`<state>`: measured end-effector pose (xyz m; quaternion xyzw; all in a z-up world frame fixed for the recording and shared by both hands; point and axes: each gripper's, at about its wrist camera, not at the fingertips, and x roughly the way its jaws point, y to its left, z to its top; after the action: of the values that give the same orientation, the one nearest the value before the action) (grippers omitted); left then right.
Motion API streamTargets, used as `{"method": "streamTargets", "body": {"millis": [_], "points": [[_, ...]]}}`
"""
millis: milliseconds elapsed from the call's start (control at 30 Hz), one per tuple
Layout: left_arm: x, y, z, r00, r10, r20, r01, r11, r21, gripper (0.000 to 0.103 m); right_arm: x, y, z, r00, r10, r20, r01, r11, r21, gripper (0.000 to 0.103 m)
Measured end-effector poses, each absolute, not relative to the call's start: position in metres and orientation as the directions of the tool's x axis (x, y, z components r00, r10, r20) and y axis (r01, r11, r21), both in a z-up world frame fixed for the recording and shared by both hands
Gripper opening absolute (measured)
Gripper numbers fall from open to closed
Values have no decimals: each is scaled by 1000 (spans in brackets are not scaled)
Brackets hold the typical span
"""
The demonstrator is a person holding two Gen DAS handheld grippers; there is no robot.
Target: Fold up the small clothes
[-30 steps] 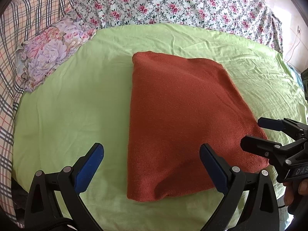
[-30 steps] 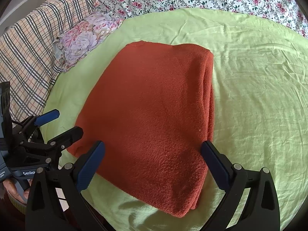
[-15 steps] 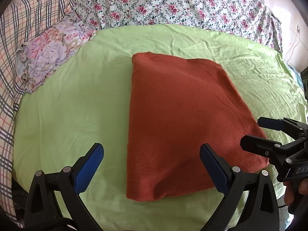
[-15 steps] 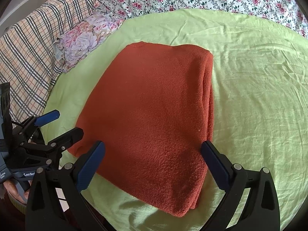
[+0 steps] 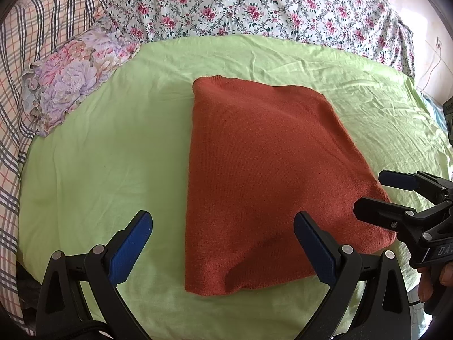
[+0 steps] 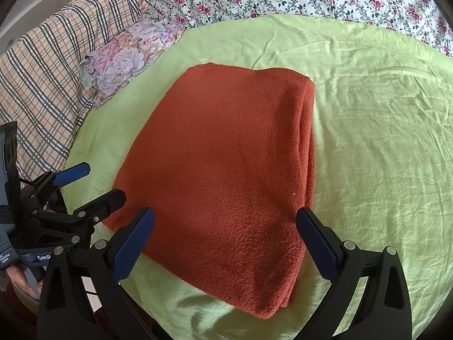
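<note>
On the green sheet [image 5: 85,170]: your folded rust-red knit garment [image 5: 263,175] lies flat near the middle of the bed, its layered fold edge on the right side in the right wrist view.
Left gripper [image 5: 223,243]: you hold it with its 2 blue-padded fingers spread wide and nothing between them — it hangs over the garment's near left corner, 1 finger above bare sheet, the other above the knit.
Right gripper [image 6: 225,240]: its fingers stand just as wide apart and grip nothing; it hangs over the garment's near edge, the right finger by the stacked fold.
Contact: you cannot tell from either view whether any fingertip touches the cloth.
Lilac floral pillow [image 5: 70,76]: it sits at the far left, well apart from the garment.
Plaid bedding [image 6: 42,65]: it runs along the left side, behind the pillow.
Rose-print quilt [image 5: 254,5]: it is banked across the far end of the sheet.
In your way: only wrinkled sheet surrounds the garment — each gripper appears at the edge of the other's view, near its corner.
</note>
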<state>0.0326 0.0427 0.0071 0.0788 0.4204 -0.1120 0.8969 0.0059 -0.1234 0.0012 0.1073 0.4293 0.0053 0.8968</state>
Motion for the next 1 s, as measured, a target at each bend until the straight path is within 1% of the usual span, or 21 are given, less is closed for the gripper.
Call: {"method": "streamTargets", "body": {"millis": [1000], "points": [[35, 45, 5, 608, -147, -780, 280, 959, 38, 100, 5, -121, 4, 633, 102, -767, 84, 976, 199, 100]]}}
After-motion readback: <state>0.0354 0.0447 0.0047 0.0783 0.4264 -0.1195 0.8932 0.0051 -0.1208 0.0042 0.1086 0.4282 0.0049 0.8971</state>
